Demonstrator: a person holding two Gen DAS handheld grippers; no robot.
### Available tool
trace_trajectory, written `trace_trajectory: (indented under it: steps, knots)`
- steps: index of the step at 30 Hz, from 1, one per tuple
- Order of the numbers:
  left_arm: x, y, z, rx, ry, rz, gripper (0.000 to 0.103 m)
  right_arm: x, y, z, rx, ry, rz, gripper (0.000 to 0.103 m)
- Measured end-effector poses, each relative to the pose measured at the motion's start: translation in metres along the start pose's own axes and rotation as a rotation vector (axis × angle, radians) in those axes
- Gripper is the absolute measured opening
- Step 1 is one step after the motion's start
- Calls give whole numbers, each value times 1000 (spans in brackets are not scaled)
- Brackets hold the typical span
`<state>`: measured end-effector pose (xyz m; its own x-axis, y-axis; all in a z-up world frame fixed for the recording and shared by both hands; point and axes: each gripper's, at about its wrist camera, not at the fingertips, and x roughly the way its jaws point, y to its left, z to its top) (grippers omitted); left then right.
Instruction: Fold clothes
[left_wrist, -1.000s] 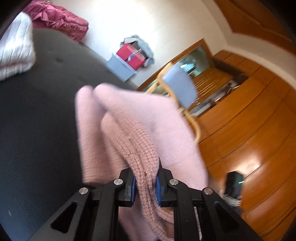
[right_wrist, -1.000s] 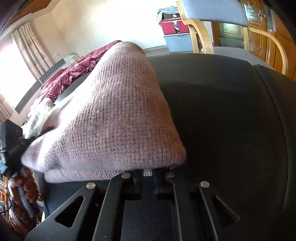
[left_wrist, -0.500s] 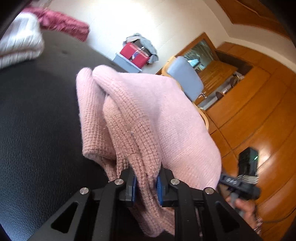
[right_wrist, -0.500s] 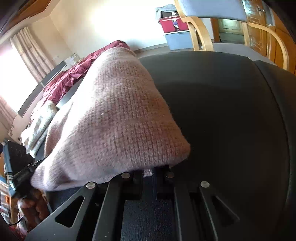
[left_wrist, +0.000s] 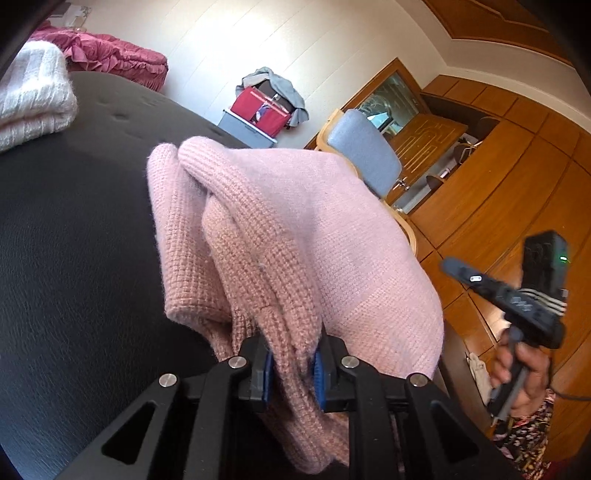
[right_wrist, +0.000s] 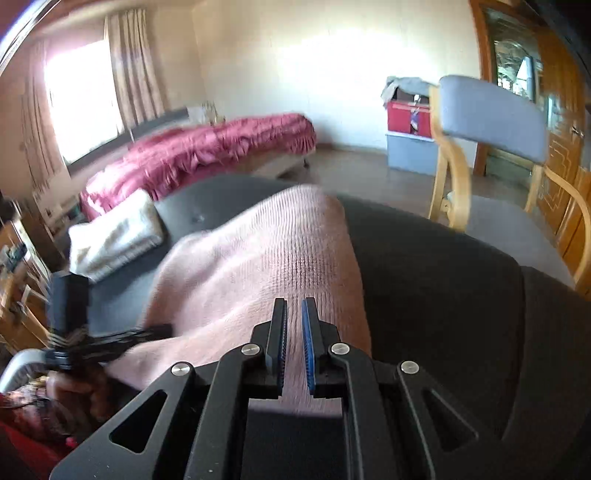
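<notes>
Pinching a thick fold of the pink waffle-knit sweater (left_wrist: 295, 236), my left gripper (left_wrist: 291, 363) holds it bunched on the black leather-like surface (left_wrist: 74, 258). My right gripper (right_wrist: 294, 332) hangs above the sweater, fingers narrowly parted, gripping nothing; bare surface lies to its right.

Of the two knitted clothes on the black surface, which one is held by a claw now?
The pink sweater: the left claw is shut on its bunched fabric. The folded white knit lies apart, touched by nothing. The right claw is empty.
</notes>
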<state>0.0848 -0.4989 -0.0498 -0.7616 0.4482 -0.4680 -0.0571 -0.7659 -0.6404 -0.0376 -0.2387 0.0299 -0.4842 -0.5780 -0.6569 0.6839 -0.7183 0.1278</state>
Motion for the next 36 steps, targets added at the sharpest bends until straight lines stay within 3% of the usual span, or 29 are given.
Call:
trace_trajectory:
  steps: [4, 9, 14, 19, 22, 25, 26, 36]
  knots:
    - [-1, 12, 7, -32, -3, -10, 17, 62, 6, -9, -13, 167, -6, 9]
    - [-13, 9, 9, -43, -47, -18, 17, 59, 15, -29, -77, 121, -50, 8]
    - [-26, 3, 10, -48, -97, -21, 19, 52, -4, -41, 49, 25, 43, 9]
    - [-40, -46, 22, 79, -169, -23, 19, 52, -7, -42, 73, 10, 51, 9]
    - [-52, -64, 28, 117, -267, 41, 19, 50, -2, -43, 55, 8, 29, 9]
    - [-72, -60, 29, 85, -380, 132, 19, 50, 2, -43, 42, 7, 14, 9]
    - [-70, -60, 28, 83, -373, 136, 19, 51, 2, -43, 38, 7, 11, 9]
    - [28, -95, 15, 280, 13, 123, 21, 49, 4, -40, 22, 8, -12, 9]
